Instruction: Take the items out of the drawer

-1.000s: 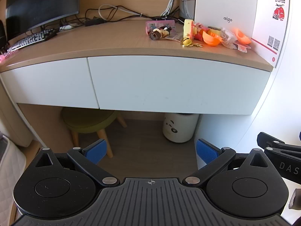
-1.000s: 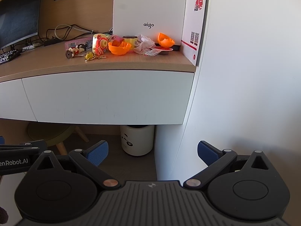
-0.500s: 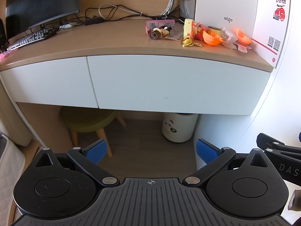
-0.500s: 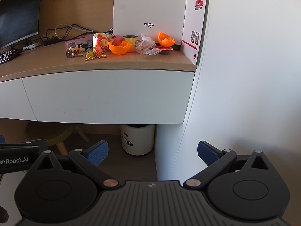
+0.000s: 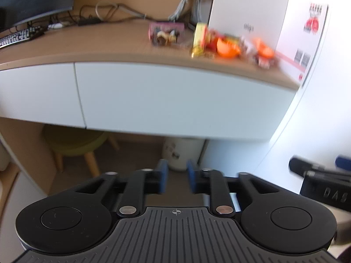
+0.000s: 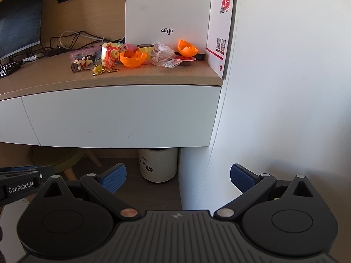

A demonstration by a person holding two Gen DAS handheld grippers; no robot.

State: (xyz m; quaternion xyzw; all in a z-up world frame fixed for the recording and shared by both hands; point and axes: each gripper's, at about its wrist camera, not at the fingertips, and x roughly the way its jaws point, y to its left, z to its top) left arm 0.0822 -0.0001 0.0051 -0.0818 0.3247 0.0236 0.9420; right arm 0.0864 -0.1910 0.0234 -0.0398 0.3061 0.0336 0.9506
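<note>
The white drawer (image 5: pixel 175 100) is seen closed under the wooden desktop (image 5: pixel 98 46), well ahead of and above both grippers; nothing is touched by either. The left gripper (image 5: pixel 176 178) has just been closing; its blue pads (image 5: pixel 163 175) are drawn to a narrow gap with nothing held between them. The right gripper (image 6: pixel 177 175) is held with its pads (image 6: pixel 115 175) spread wide and empty. Both tools are pointed downward toward the floor below the desk, side by side, each visible at the edge of the other's view; the left view is blurred. On the desktop a cluster of small toys (image 6: pixel 109 54) is gathered, with an orange half-shell (image 6: pixel 132 59), crumpled wrapping (image 6: pixel 163 51) and a second orange shell (image 6: pixel 186 48), before a white box (image 6: pixel 166 11); a monitor (image 6: pixel 19 17), a keyboard (image 5: pixel 15 37) and cables (image 6: pixel 70 41) are set to the left. Beneath the desk a green stool (image 5: pixel 74 141) and a white bin (image 6: pixel 159 164) are placed; a white wall (image 6: pixel 285 87) is found on the right.
</note>
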